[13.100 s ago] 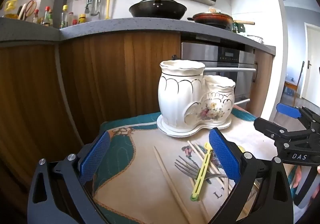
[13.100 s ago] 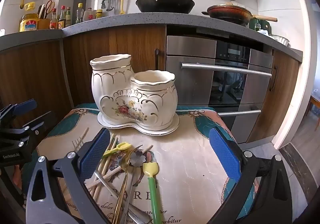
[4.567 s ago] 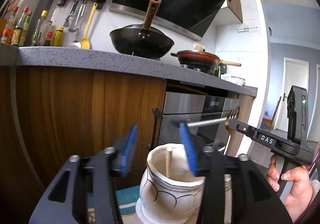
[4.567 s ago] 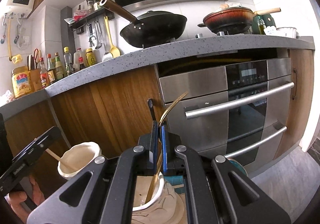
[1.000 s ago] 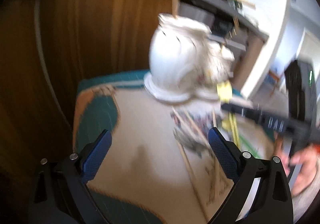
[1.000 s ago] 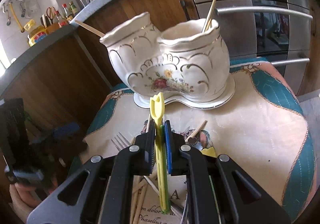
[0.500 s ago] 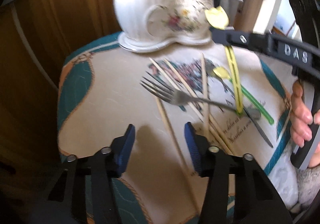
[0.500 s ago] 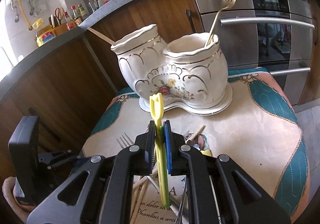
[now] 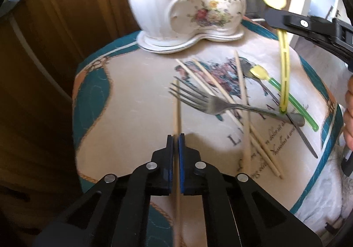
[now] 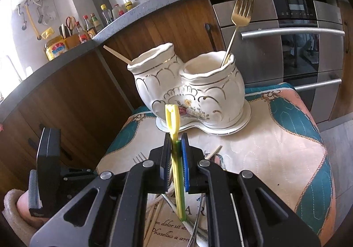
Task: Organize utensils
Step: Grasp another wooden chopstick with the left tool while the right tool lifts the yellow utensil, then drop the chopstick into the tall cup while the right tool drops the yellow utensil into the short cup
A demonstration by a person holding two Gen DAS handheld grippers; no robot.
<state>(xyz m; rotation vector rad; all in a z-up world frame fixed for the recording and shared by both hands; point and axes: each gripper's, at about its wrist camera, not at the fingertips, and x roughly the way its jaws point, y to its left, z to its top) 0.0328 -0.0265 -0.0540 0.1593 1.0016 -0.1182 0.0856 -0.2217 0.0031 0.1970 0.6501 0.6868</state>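
Where your left gripper (image 9: 175, 136) pinches one pale wooden chopstick (image 9: 177, 101), the stick lies flat on the printed cloth (image 9: 136, 83), its tip beside the steel fork's (image 9: 211, 102) tines. Your right gripper (image 10: 175, 136) is clamped on a slim yellow plastic utensil (image 10: 174, 136) with a notched head, held upright in front of the white double-pot holder (image 10: 192, 96). Only the right wrist view shows the pots' contents: a gold fork (image 10: 239, 17) in the right pot, a chopstick (image 10: 117, 54) in the left. Only the left view shows the loose chopsticks (image 9: 242, 96) and green-handled spoon (image 9: 275, 83) on the cloth.
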